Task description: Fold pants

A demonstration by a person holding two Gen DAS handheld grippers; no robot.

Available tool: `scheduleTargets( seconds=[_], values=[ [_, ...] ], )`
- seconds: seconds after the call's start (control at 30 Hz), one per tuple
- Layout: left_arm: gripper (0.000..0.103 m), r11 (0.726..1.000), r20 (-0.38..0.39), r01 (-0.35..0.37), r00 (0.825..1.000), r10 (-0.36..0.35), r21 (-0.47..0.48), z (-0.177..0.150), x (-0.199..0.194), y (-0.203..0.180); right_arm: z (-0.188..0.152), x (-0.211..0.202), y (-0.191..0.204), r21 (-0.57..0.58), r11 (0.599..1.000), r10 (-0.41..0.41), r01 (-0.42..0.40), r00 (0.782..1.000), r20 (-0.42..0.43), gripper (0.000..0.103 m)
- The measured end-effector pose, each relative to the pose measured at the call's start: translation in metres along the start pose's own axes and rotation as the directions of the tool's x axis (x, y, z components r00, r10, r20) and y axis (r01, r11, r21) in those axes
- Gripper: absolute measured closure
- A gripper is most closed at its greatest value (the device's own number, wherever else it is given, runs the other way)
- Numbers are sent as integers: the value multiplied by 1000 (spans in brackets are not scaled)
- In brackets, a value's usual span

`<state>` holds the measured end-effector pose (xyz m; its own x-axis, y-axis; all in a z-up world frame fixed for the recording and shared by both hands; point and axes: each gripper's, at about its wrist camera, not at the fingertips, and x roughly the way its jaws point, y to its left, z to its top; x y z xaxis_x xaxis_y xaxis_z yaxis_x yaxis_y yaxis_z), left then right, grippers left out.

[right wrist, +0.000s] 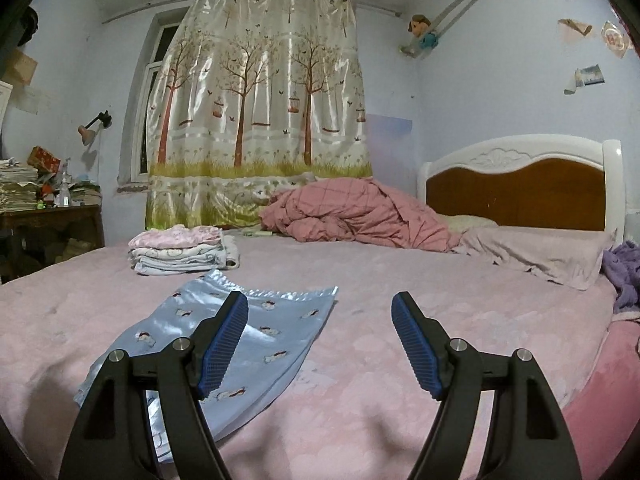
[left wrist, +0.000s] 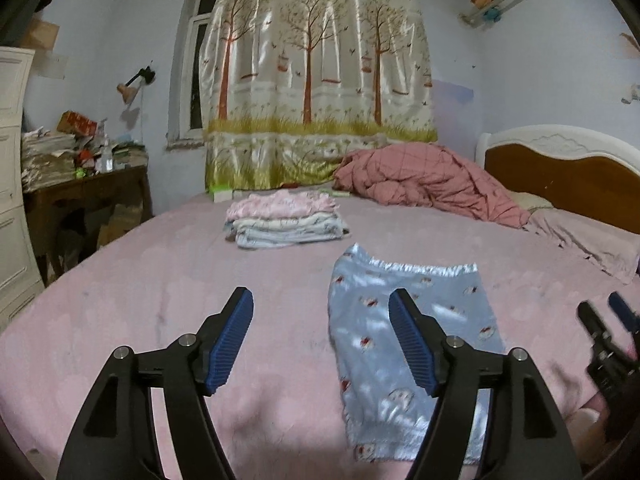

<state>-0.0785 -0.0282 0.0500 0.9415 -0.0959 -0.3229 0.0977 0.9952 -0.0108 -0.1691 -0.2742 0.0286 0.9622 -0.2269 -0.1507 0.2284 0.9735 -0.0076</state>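
Note:
Light blue satin pants (left wrist: 452, 304) with a small print lie flat and folded lengthwise on the pink bed sheet (left wrist: 160, 300). My left gripper (left wrist: 320, 292) hovers open over the pants' left edge, with nothing between its blue pads. Its right finger (left wrist: 408, 336) is in front of the cloth. In the right wrist view the pants (right wrist: 276, 332) lie to the lower left. My right gripper (right wrist: 319, 296) stands open over bare sheet beside their right edge, holding nothing. The right gripper (left wrist: 600, 306) also shows at the far right of the left wrist view.
A stack of folded clothes (left wrist: 284, 220) sits behind the pants. A bunched pink quilt (left wrist: 424, 180) and a pillow (right wrist: 540, 252) lie by the headboard (right wrist: 516, 192). A cluttered desk (left wrist: 80, 184) and white drawers (left wrist: 12, 200) stand left of the bed. A purple cloth (right wrist: 624, 276) lies at right.

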Motion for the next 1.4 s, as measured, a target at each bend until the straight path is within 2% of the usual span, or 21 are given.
scheduleTargets(
  seconds=[0.13, 0.23, 0.33, 0.43, 0.5, 0.57, 0.6, 0.67, 0.7, 0.73, 0.77, 0.8, 0.87, 1.0, 1.17, 1.23, 1.27, 1.3, 1.33, 1.4],
  values=[
    [34, 1000, -41, -7, 999, 6, -24, -25, 10, 4, -5, -3, 1, 9, 1000, 1, -1, 1000, -19, 27],
    [37, 998, -118, 32, 992, -39, -58, -44, 26, 6, -13, -2, 3, 49, 998, 42, -38, 996, -84, 27],
    [40, 993, -219, 70, 972, -89, -94, -63, 44, 6, -24, 0, 8, 85, 994, 80, -68, 985, -150, 27],
    [49, 978, -309, 137, 934, -180, -156, -82, 59, 6, -38, 6, 18, 103, 989, 128, -108, 968, -215, 32],
    [53, 957, -331, 183, 909, -252, -226, -91, 66, 8, -46, 11, 23, 134, 980, 177, -146, 950, -259, 42],
    [58, 936, -342, 219, 887, -309, -277, -96, 71, 8, -53, 22, 28, 195, 963, 240, -185, 917, -318, 46],
    [61, 930, -343, 224, 883, -320, -291, -97, 72, 8, -58, 28, 30, 237, 950, 277, -202, 895, -350, 46],
    [71, 919, -337, 238, 877, -342, -313, -99, 70, 7, -67, 38, 32, 308, 926, 334, -219, 856, -395, 50],
    [84, 913, -335, 250, 872, -356, -321, -101, 69, 7, -73, 43, 32, 343, 915, 350, -210, 837, -420, 57],
    [87, 916, -333, 245, 876, -349, -316, -102, 67, 7, -80, 48, 33, 370, 906, 366, -207, 821, -438, 62],
    [89, 924, -330, 233, 884, -330, -303, -103, 63, 6, -86, 52, 33, 389, 899, 377, -200, 807, -455, 73],
    [90, 931, -328, 225, 890, -317, -288, -104, 60, 5, -91, 55, 33, 396, 899, 372, -186, 803, -466, 85],
    [91, 936, -325, 213, 897, -301, -280, -107, 53, 5, -96, 55, 32, 382, 910, 339, -161, 819, -464, 98],
    [91, 946, -326, 196, 904, -276, -257, -109, 43, 4, -98, 47, 35, 329, 928, 316, -173, 833, -454, 101],
    [89, 966, -343, 183, 909, -237, -184, -111, 34, -3, -97, 33, 37, 255, 947, 295, -194, 840, -455, 101],
    [81, 969, -336, 188, 913, -233, -162, -106, 36, -3, -95, 32, 34, 251, 948, 292, -195, 844, -449, 101],
    [76, 970, -331, 192, 914, -233, -152, -102, 37, -2, -93, 32, 31, 257, 948, 291, -190, 846, -446, 98],
    [65, 972, -322, 192, 919, -227, -138, -97, 38, -1, -89, 36, 26, 269, 946, 289, -180, 845, -450, 90],
    [59, 973, -311, 191, 924, -221, -126, -91, 38, 0, -86, 38, 21, 278, 944, 291, -177, 844, -451, 85],
    [58, 972, -288, 200, 930, -228, -124, -76, 42, 7, -75, 45, 5, 311, 936, 293, -164, 853, -432, 62]
  ],
)
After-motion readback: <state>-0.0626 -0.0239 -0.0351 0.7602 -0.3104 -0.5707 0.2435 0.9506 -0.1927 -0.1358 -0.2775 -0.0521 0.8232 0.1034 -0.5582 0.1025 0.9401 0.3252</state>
